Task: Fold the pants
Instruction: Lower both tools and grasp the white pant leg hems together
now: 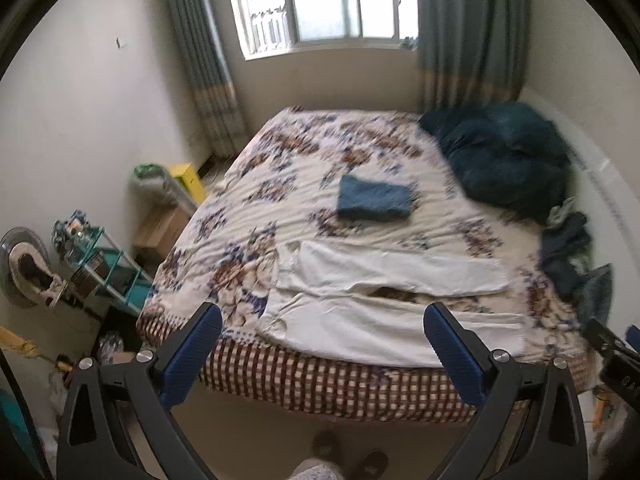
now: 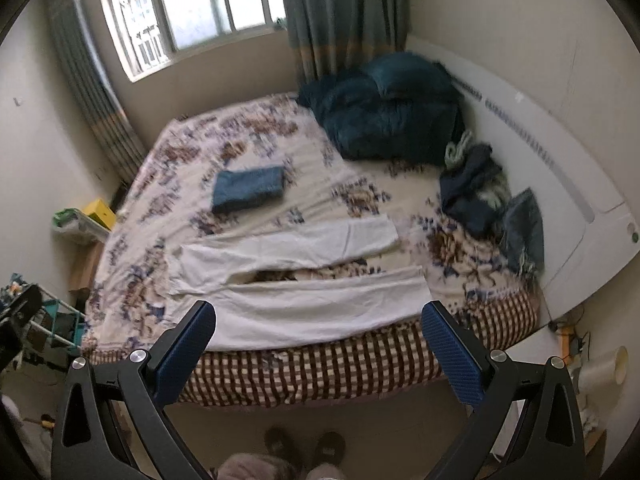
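Observation:
White pants (image 1: 384,300) lie spread flat across the near part of the bed, waist to the left, the two legs reaching right with a gap between them. The right wrist view shows the same pants (image 2: 304,280). My left gripper (image 1: 322,316) hangs open above the bed's near edge, over the waist and near leg, touching nothing. The right gripper (image 2: 318,314) is open too, held above the near leg, with nothing between its blue fingers (image 2: 448,340). A part of the right gripper (image 1: 616,352) shows at the right edge of the left wrist view.
A folded blue garment (image 1: 374,199) sits mid-bed on the floral sheet (image 1: 280,168). A dark teal duvet (image 2: 384,108) and a heap of dark clothes (image 2: 480,196) fill the far right by the white headboard (image 2: 560,184). A teal shelf (image 1: 108,268) and clutter stand left. A person's slippered feet (image 2: 304,446) are below.

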The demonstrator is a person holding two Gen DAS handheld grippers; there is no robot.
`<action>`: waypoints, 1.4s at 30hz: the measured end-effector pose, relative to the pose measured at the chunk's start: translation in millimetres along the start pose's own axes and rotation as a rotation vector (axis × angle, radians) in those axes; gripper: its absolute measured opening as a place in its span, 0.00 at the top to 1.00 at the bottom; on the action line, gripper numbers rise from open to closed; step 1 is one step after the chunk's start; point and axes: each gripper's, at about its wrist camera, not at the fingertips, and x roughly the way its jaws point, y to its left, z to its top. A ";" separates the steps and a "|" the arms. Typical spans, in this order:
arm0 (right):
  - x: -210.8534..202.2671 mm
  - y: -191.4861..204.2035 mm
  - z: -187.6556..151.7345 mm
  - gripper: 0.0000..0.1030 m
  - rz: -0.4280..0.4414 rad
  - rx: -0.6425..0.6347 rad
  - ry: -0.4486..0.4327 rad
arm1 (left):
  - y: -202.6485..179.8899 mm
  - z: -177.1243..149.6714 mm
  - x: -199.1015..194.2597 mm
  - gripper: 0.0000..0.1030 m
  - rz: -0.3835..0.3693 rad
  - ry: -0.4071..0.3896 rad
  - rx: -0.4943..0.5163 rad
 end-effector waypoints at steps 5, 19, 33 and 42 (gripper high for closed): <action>85.6 0.3 18.5 0.00 -0.045 0.000 0.098 | -4.8 9.4 89.1 0.00 0.026 0.116 0.002; 403.1 47.5 88.9 0.00 -0.177 -0.032 0.333 | -34.4 74.6 374.8 0.00 -0.025 0.375 0.107; 691.2 88.2 130.8 0.00 -0.171 -0.050 0.477 | -121.5 64.2 648.3 0.00 -0.037 0.529 0.451; 822.7 139.3 132.8 0.00 -0.177 -0.524 0.635 | -191.1 31.3 736.8 0.00 -0.156 0.684 1.003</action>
